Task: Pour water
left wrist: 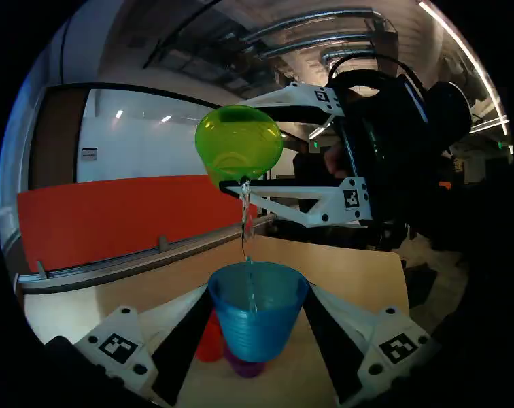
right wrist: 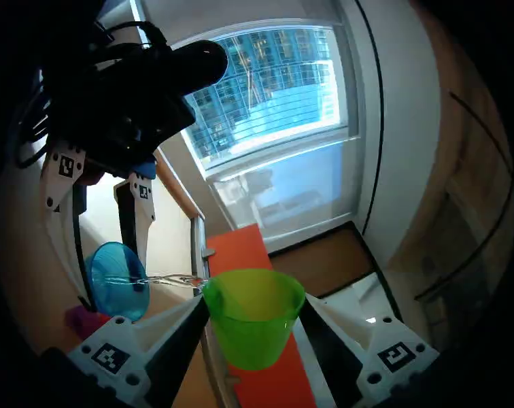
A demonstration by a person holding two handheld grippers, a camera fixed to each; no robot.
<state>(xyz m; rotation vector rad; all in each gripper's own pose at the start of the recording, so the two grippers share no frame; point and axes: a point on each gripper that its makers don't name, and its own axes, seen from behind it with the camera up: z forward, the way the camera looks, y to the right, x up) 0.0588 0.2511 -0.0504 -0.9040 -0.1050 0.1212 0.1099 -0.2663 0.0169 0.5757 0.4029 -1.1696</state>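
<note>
1. The left tongs (left wrist: 257, 292) clamp a blue cup (left wrist: 257, 319) upright between both fingers, over the pale counter (left wrist: 345, 272).
2. The right tongs (right wrist: 253, 299) grip a green cup (right wrist: 253, 319), tipped over above the blue cup (rim turned down toward it).
3. A thin stream of water (left wrist: 245, 211) falls from the green rim into the blue cup.
4. A red cup (left wrist: 209, 340) and a purple cup (left wrist: 247, 368) show on the counter beside and below the blue cup's base.

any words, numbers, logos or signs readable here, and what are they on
No text is readable.
Too blurred to read: small wall sign.
Patterns, no letters: black-and-white square tags.
No print: translucent green plastic cup, translucent blue plastic cup.
</note>
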